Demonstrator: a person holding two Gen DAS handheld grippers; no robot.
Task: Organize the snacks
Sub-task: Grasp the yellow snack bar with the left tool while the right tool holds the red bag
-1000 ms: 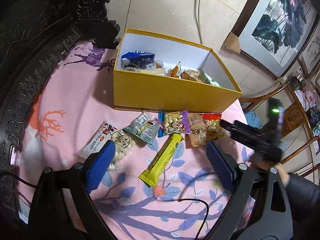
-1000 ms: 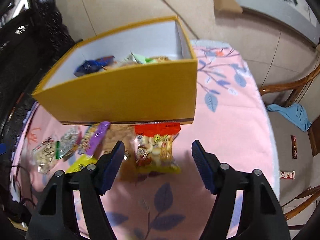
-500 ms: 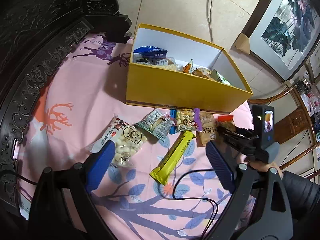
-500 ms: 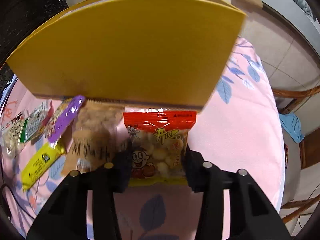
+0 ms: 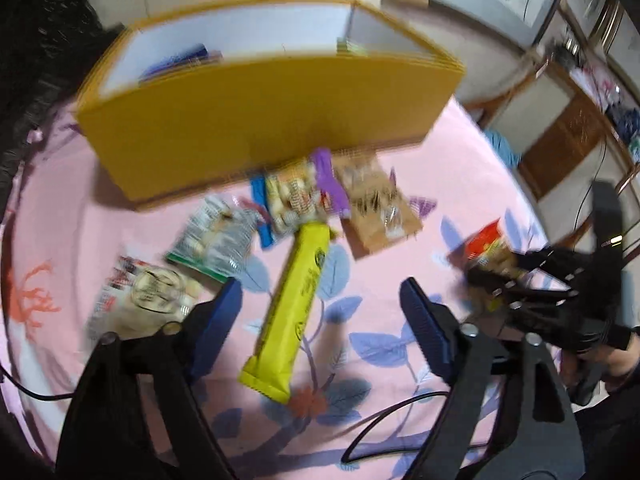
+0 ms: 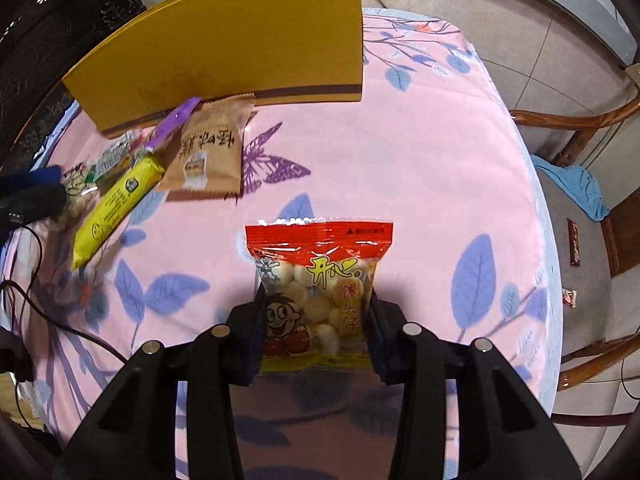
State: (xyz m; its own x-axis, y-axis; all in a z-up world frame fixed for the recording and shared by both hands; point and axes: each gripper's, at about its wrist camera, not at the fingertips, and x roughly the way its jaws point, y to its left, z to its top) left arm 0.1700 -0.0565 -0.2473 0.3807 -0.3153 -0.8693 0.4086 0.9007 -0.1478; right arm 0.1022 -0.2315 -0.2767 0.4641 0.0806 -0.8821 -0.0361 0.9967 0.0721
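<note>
**Even indoor light; left view smeared, right view crisp**

The left wrist view is blurred by motion: the tall yellow cardboard box [image 5: 256, 120] shows doubled edges and the packets before it smear. The right wrist view is sharp, its red-topped clear snack bag [image 6: 318, 292] glinting with glare and dropping a soft shadow on the pink floral-clothed table [image 6: 420, 152]. Fisheye bending curves both views, and the corners fall dark.

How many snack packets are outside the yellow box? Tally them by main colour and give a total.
Red: 1, the red bun-ball packet in the right gripper
Yellow: 1
Brown: 1
Purple-edged: 1
Green-edged: 1
White and red: 1
Total: 6
</note>
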